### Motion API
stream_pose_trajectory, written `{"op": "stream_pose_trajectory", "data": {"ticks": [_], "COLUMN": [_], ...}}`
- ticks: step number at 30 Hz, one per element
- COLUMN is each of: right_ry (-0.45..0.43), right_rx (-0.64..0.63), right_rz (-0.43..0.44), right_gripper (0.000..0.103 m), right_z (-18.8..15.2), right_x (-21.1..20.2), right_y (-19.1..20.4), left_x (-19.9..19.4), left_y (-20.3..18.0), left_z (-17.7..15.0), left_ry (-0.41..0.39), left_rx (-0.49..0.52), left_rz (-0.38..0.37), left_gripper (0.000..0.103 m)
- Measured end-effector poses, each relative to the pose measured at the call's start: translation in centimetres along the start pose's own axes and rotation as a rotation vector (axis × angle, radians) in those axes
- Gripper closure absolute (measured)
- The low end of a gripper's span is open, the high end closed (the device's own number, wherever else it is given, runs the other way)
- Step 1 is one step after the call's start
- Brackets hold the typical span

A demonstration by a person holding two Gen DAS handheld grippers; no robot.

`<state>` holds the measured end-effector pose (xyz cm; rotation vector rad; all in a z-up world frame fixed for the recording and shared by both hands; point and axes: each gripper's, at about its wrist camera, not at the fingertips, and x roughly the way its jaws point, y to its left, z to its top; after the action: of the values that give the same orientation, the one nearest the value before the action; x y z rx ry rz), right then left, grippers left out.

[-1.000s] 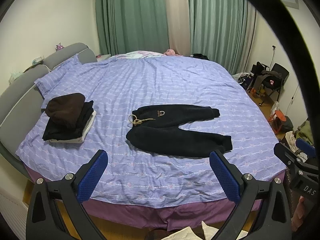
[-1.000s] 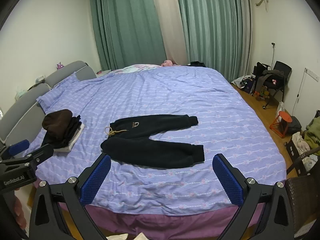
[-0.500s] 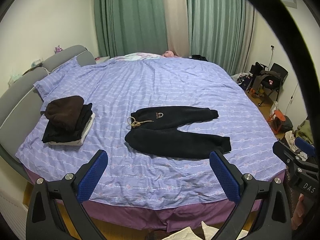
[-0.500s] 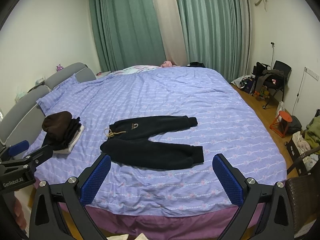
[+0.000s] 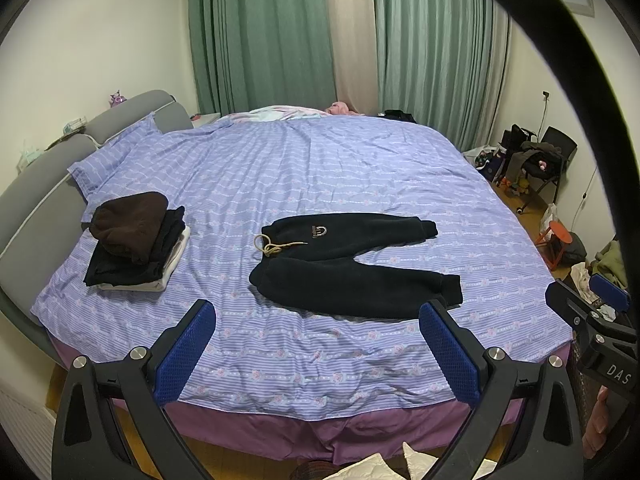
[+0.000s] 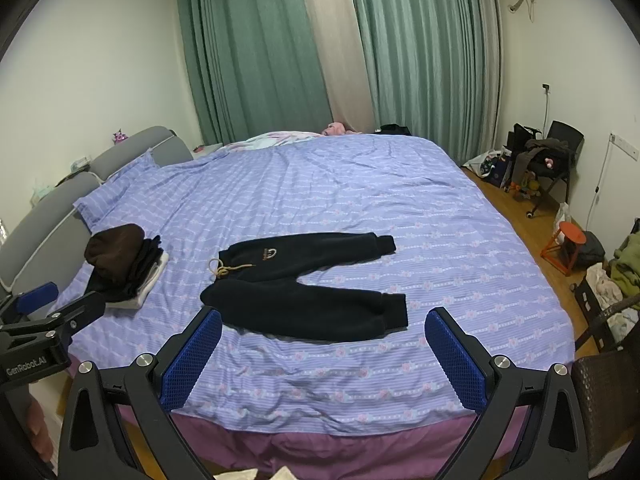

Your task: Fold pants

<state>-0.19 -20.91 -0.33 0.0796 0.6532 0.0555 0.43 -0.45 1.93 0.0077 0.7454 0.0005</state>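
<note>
Black fleece pants point(image 5: 344, 264) lie spread flat on the purple striped bedspread point(image 5: 320, 168), waist with a tan drawstring to the left, two legs splayed to the right. They also show in the right wrist view point(image 6: 304, 288). My left gripper point(image 5: 316, 344) is open and empty, above the bed's near edge, short of the pants. My right gripper point(image 6: 324, 352) is open and empty, also short of the pants. Each gripper shows at the edge of the other's view.
A stack of folded clothes point(image 5: 136, 240) with a brown item on top sits at the bed's left side, by the grey headboard point(image 5: 36, 184). A chair with clothes point(image 6: 548, 160) and an orange stool point(image 6: 568, 244) stand on the floor at right. Green curtains hang behind.
Both grippers have shifted slightly; the pants sit a little higher in both views. Nothing was gripped.
</note>
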Motion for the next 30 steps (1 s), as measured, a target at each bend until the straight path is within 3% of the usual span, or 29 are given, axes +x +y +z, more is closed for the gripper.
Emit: {"op": "stream_pose_trajectory", "data": {"ticks": [30], "right_ry": [0.019], "right_rx": [0.009], "right_rz": [-0.003], "right_gripper": [0.001], "right_z": [0.2], "right_x": [1.1], "right_y": [-0.5], "left_x": [1.7], "left_y": [0.2], "left_z": [1.0], "left_ry": [0.02], "left_rx": [0.006], "left_rz": [-0.011], "left_gripper": [0.0]}}
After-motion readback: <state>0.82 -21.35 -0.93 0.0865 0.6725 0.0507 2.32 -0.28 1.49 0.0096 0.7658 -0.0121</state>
